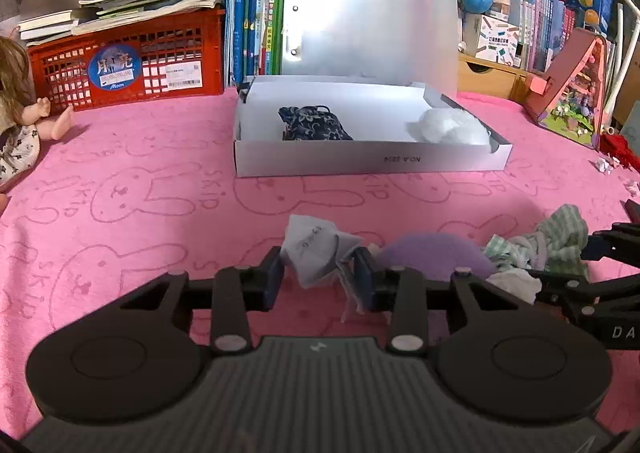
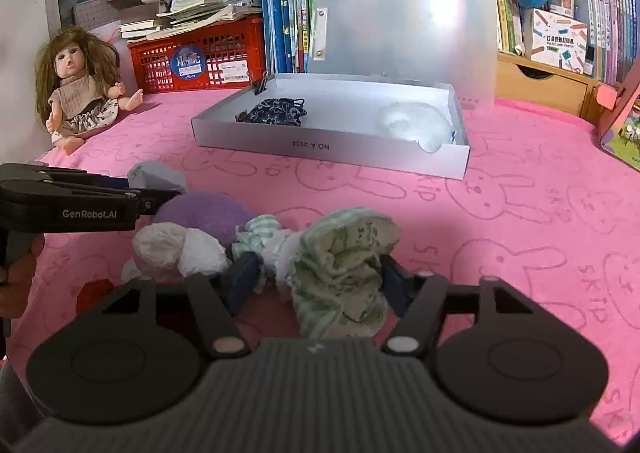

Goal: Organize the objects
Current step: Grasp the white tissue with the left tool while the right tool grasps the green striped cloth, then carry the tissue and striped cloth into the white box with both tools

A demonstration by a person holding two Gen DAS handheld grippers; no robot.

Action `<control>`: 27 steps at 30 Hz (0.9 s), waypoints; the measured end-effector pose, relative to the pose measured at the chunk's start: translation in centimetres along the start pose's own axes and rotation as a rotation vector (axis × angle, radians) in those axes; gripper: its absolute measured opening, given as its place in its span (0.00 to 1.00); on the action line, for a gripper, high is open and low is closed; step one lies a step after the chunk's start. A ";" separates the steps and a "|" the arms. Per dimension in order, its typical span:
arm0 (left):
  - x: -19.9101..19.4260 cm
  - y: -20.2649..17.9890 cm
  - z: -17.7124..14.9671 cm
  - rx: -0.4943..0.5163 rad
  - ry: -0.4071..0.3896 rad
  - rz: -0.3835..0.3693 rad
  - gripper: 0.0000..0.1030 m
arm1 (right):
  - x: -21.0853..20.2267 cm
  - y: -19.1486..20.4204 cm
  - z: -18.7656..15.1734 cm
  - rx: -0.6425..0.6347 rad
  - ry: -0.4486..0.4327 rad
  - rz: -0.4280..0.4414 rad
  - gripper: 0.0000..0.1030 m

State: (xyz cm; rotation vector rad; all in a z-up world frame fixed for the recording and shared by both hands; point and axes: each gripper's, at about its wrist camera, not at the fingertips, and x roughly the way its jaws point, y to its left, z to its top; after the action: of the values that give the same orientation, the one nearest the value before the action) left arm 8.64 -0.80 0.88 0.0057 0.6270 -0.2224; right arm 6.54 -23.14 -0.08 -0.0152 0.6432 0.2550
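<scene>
My left gripper [image 1: 319, 273] is shut on a small grey cloth garment [image 1: 316, 251], held just above the pink cloth. My right gripper [image 2: 316, 277] is shut on a green-and-white striped floral garment [image 2: 340, 257]; it also shows in the left wrist view [image 1: 556, 237]. Beside them lie a purple felt piece [image 2: 204, 215] and crumpled white items [image 2: 180, 249]. The open white box [image 1: 372, 163] stands ahead, holding a dark floral pouch [image 1: 314, 124] and a white fluffy bundle [image 1: 450, 127]. The box also shows in the right wrist view [image 2: 332, 147].
A doll [image 2: 80, 89] sits at the left on the pink rabbit-print cloth [image 2: 520, 213]. A red crate [image 1: 128, 61] with stacked books, upright books and blue plush toys line the back. A pink toy house [image 1: 572, 89] stands at the right.
</scene>
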 end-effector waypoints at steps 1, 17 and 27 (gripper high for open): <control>-0.1 0.1 0.1 -0.002 -0.002 0.002 0.42 | -0.1 0.0 0.1 0.007 0.000 -0.004 0.58; -1.2 1.7 3.8 -0.050 -0.061 0.023 0.41 | -0.8 -1.2 3.8 0.058 -0.051 -0.101 0.41; -0.5 2.0 8.6 -0.060 -0.157 -0.004 0.41 | -0.1 -4.0 8.3 0.131 -0.087 -0.118 0.41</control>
State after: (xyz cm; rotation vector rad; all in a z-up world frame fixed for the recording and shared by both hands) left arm 13.66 0.68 8.08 -0.0697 0.4771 -0.2053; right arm 12.35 -26.31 6.31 0.0833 0.5697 0.0992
